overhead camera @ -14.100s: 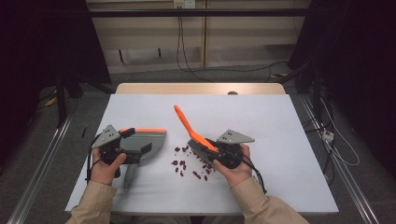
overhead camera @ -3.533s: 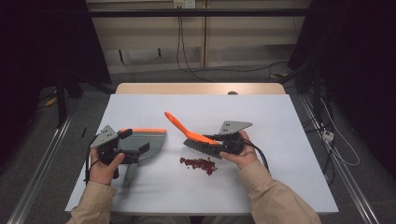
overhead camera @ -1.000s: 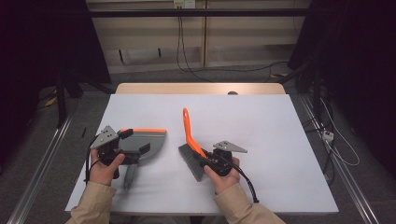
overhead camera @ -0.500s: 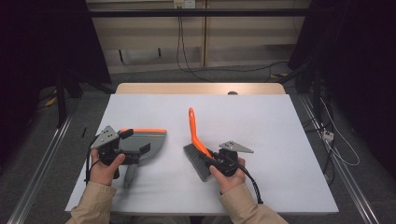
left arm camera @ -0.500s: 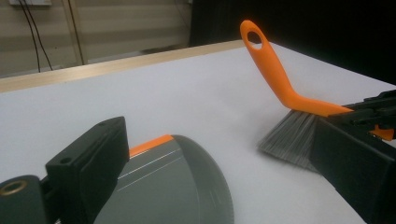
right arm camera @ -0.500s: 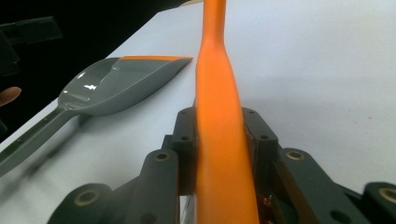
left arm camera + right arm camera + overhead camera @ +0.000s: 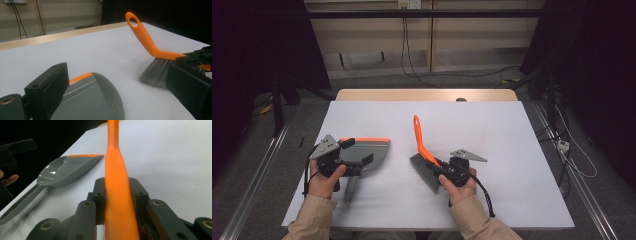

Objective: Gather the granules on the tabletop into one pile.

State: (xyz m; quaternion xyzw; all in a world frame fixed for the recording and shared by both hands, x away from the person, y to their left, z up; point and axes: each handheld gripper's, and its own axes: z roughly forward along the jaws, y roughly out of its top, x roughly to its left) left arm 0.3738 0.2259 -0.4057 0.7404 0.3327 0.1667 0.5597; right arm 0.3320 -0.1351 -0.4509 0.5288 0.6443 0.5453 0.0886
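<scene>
The right gripper (image 7: 443,170) is clamped on the brush (image 7: 424,155); the left gripper's (image 7: 357,162) jaws stand apart over the dustpan (image 7: 369,151), with bare table (image 7: 512,130) beyond both.

A lab-like recording room: white table (image 7: 512,130), dark curtains (image 7: 257,65), loose wall cables (image 7: 404,55), floor rails (image 7: 257,175).

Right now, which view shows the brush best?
The high view: the whole brush shows there, orange handle and grey bristles, held by the right gripper. The left gripper view shows the handle and bristles, with the head's end hidden. The right gripper view shows just the handle clamped between the jaws.
</scene>
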